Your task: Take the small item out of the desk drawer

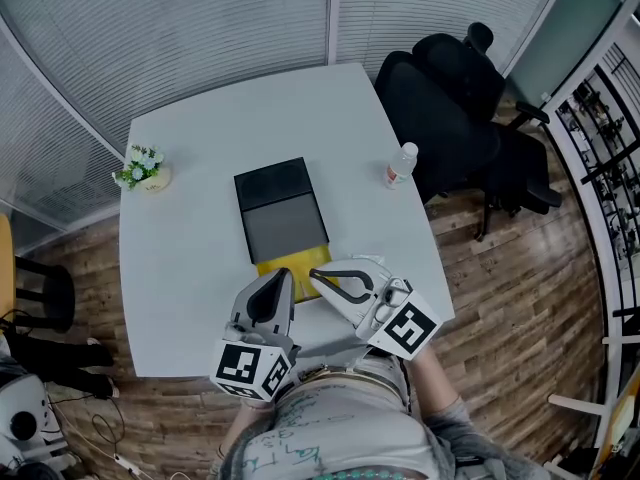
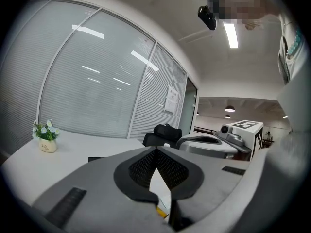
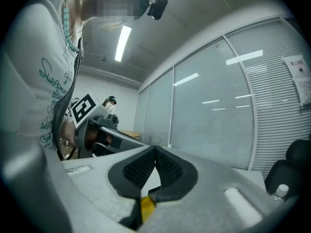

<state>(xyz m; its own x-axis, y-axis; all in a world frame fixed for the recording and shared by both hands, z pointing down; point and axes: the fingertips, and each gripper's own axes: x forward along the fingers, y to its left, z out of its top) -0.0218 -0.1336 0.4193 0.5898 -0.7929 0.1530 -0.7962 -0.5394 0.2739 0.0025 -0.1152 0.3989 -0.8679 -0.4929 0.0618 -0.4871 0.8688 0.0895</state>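
1. The yellow drawer (image 1: 285, 265) sticks out at 6 o'clock from the dark box (image 1: 280, 208) in the middle of the bench (image 1: 190, 258); I cannot make out the small item.
2. My left tongs (image 1: 286, 276) and right tongs (image 1: 315, 273) sit over the drawer, both clenched on nothing.
3. A bottle (image 1: 400, 165) stands at the box's 2 o'clock and a flower pot (image 1: 145, 168) at its 10.

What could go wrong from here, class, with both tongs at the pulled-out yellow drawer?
1. The left tongs and right tongs are both shut and crowd the yellow drawer; they may bump each other or shove the drawer unit.
2. The small item isn't visible, so a reach might miss it.
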